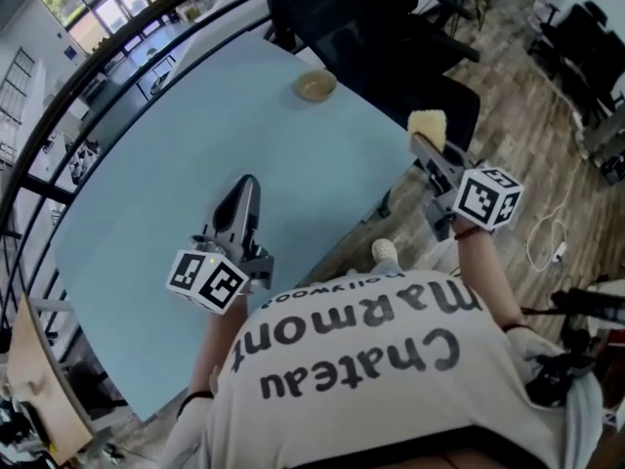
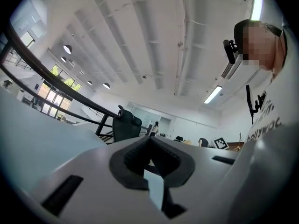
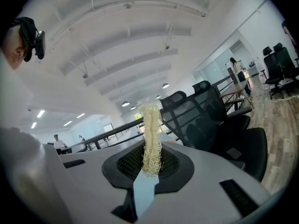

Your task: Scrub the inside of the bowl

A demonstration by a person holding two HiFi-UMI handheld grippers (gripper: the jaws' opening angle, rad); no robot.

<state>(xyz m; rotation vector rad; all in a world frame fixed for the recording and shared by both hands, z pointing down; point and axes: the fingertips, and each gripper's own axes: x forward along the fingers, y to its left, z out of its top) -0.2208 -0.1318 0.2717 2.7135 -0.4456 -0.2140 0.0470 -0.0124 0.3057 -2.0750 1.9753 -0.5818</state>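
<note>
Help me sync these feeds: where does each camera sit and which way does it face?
Head view: on the person's head, looking steeply down at the table, bowl, left gripper, right gripper, forearms and shirt.
Left gripper view: on that gripper, looking level along its shut, empty jaws toward ceiling and chair; shirt at right.
Right gripper view: on that gripper, looking along jaws shut on the scrubber toward chairs; shirt at left.
Shared: the scrubber shows in head and right gripper views.
</note>
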